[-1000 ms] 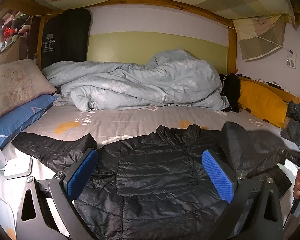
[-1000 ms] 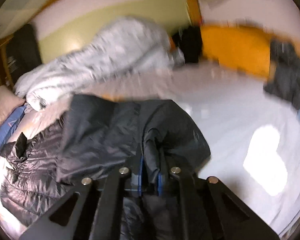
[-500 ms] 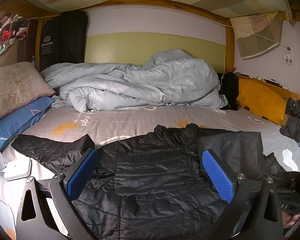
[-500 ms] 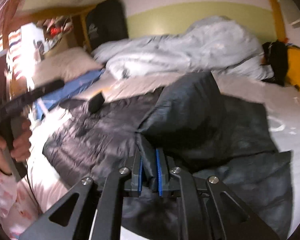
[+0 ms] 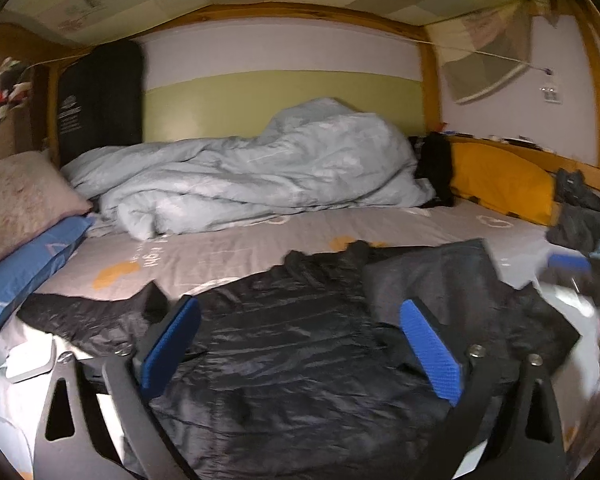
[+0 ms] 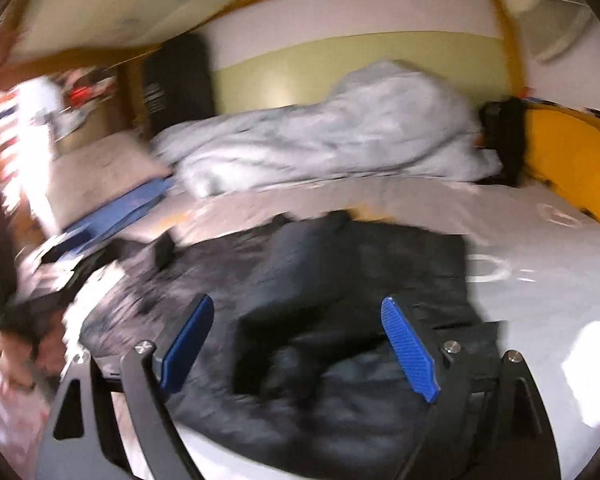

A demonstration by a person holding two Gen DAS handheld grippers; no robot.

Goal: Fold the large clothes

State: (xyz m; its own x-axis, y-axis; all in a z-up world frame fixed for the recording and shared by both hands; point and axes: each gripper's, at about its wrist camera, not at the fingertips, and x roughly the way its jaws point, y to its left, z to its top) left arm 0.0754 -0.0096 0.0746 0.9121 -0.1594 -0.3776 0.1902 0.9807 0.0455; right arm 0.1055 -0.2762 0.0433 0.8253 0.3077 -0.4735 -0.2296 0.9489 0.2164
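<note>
Nearest, left gripper [image 5: 300, 344] spread wide, blue pads apart, holding nothing, hovering over the black puffer jacket [image 5: 292, 360]. Right gripper [image 6: 296, 344] likewise released, pads wide apart above the same jacket [image 6: 340, 360], nothing between them; that view heavily blurred.

Jacket lying flat across the near part of the bed, on the grey printed sheet [image 5: 236, 248]. Right-hand sleeve folded inward over the chest [image 5: 432, 276]; other sleeve [image 5: 88, 316] stretched out toward the near left edge. Just beside that sleeve, a white charger block [image 5: 32, 364] with cable at the mattress edge.

Bare sheet beyond the collar and off to the right [image 6: 540, 248], giving open room there. Left side hemmed in by a blue pillow [image 5: 24, 268] and a pale pillow [image 5: 20, 200] above it. Right side bounded by a yellow cushion [image 5: 500, 184] against the wooden rail, dark clothes [image 5: 580, 216] heaped near it.

Farthest, crumpled light-blue duvet [image 5: 260, 176] along the green and white wall, black bag [image 5: 436, 168] at its right end.
</note>
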